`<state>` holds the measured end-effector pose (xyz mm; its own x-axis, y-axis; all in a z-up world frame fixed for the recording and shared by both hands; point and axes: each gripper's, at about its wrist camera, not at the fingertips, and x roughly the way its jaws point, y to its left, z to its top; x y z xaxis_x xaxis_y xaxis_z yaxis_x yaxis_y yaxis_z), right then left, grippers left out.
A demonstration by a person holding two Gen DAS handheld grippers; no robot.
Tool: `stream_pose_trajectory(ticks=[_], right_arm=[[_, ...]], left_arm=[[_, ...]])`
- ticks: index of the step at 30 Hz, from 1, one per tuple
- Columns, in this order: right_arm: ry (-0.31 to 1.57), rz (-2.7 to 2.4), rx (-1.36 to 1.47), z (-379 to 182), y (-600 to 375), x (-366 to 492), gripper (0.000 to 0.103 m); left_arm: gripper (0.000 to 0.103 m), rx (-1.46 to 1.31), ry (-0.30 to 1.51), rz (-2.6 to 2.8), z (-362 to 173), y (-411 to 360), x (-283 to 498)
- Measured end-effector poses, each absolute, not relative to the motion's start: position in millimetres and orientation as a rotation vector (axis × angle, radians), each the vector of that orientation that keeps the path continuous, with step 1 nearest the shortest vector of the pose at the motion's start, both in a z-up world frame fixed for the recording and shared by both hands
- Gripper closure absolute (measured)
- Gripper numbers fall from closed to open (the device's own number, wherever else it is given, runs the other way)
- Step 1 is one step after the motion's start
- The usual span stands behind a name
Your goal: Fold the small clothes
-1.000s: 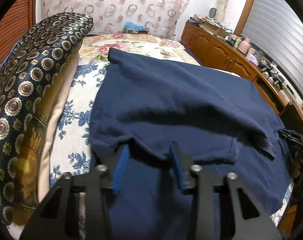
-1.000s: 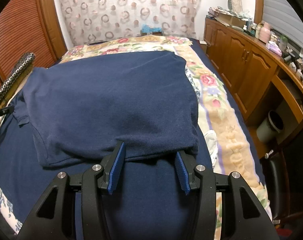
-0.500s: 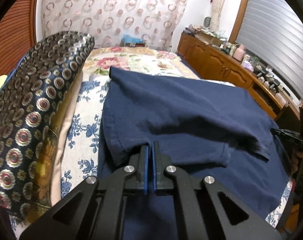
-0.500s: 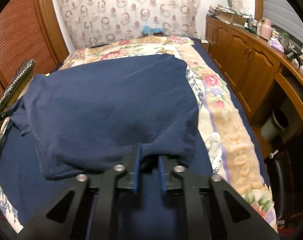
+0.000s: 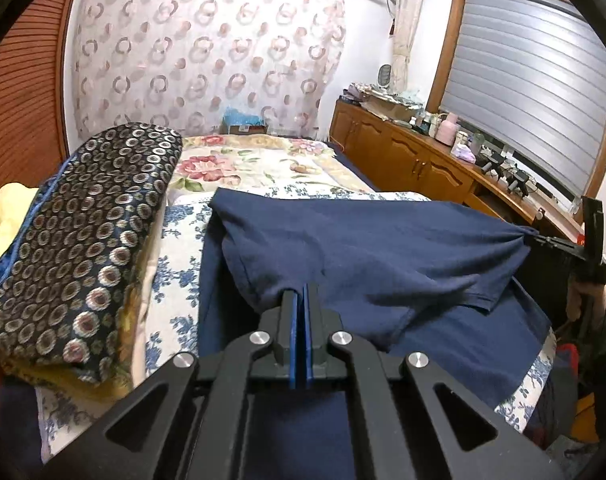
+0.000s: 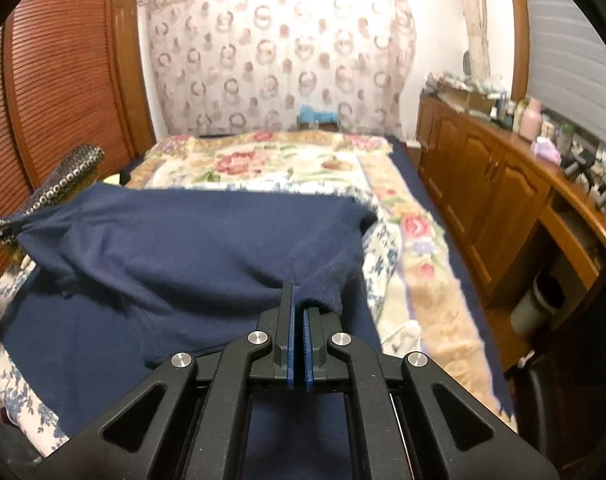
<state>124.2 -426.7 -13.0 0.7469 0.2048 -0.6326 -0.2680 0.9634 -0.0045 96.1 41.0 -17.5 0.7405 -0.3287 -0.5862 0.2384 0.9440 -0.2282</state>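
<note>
A navy blue shirt [image 5: 367,248] lies spread across the bed, its near folded edge lifted off the layer beneath. My left gripper [image 5: 301,292] is shut on that edge at the shirt's left side, the cloth pinched between the blue pads. In the right wrist view the same shirt [image 6: 207,240] rises in a tent, and my right gripper [image 6: 299,300] is shut on its near right edge. The right gripper also shows at the far right of the left wrist view, where the cloth is drawn to a point [image 5: 531,234]. The other gripper's tip holds the shirt's far left corner [image 6: 19,230].
A patterned dark cushion [image 5: 83,240] lies along the bed's left side. The floral bedspread [image 6: 287,164] covers the bed beyond the shirt. A wooden cabinet [image 6: 499,192] with cluttered top runs along the right wall, a bin [image 6: 537,300] below it. Louvred wooden doors [image 6: 63,80] stand at left.
Both grippers went from open around the shirt's near edge to shut on it, then rose, lifting the edge so the cloth now tents up between them.
</note>
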Motion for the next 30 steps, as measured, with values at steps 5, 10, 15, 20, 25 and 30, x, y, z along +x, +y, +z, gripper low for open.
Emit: stream_pose_trajectory(ticks=[5, 10, 15, 20, 25, 30], right_arm=[[0.639, 0.260, -0.089, 5.5, -432.7, 112.7, 0.102], [0.627, 0.271, -0.082, 14.7, -441.7, 95.1, 0.102], [0.643, 0.283, -0.102, 13.8, -444.1, 72.6, 0.102], [0.632, 0.297, -0.110, 19.3, -442.5, 53.5, 0.102], [0.659, 0.297, -0.103, 14.3, -445.3, 47.3, 0.102], [0.771, 0.289, -0.101, -21.3, -445.1, 49.4, 0.102]], left_arm=[[0.103, -0.155, 0.643, -0.318, -8.7, 51.1, 76.6], [0.103, -0.135, 0.640, -0.329, -6.2, 53.9, 54.2], [0.103, -0.123, 0.656, -0.332, -7.0, 54.1, 33.3], [0.102, -0.101, 0.653, -0.339, -0.8, 49.0, 14.1], [0.102, -0.076, 0.705, -0.338, -16.8, 44.4, 7.1], [0.102, -0.068, 0.778, -0.318, -42.4, 42.3, 9.2]])
